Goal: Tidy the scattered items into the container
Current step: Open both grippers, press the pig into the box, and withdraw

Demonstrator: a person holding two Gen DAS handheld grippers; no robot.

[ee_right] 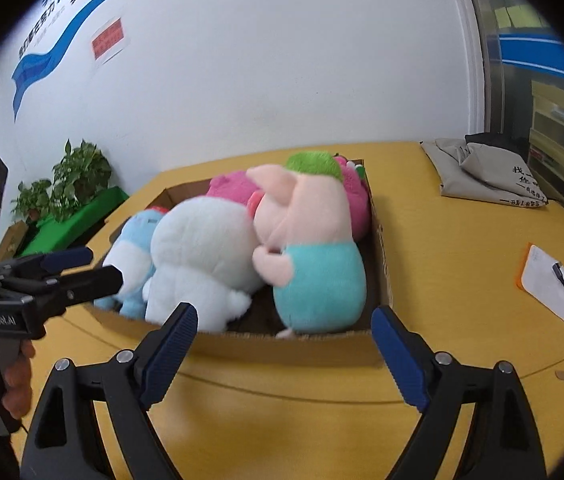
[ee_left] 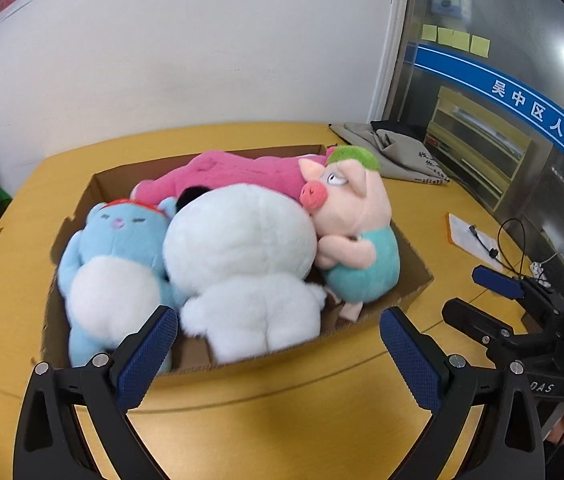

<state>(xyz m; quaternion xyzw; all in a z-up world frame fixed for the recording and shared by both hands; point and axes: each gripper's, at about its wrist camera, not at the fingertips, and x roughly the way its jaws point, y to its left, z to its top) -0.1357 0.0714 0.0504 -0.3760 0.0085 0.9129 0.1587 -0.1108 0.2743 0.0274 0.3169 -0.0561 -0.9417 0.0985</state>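
A cardboard box (ee_left: 418,284) (ee_right: 382,240) on the yellow table holds several plush toys. A blue bear (ee_left: 110,256) (ee_right: 132,248) lies at its left, a white plush (ee_left: 238,264) (ee_right: 198,260) in the middle and a pink plush (ee_left: 242,172) (ee_right: 230,188) at the back. A pink pig in a teal shirt (ee_left: 358,232) (ee_right: 314,256) leans at the right. My left gripper (ee_left: 278,334) (ee_right: 82,268) stands open before the box's near wall, with nothing between its fingers. My right gripper (ee_right: 284,330) (ee_left: 470,292) is open too, empty, just short of the pig.
A grey cloth bag (ee_left: 394,152) (ee_right: 486,176) lies at the table's far right. A white card with a black cable (ee_left: 478,240) (ee_right: 558,288) sits near the right edge. Potted plants on a green stand (ee_right: 70,196) are beyond the table's left.
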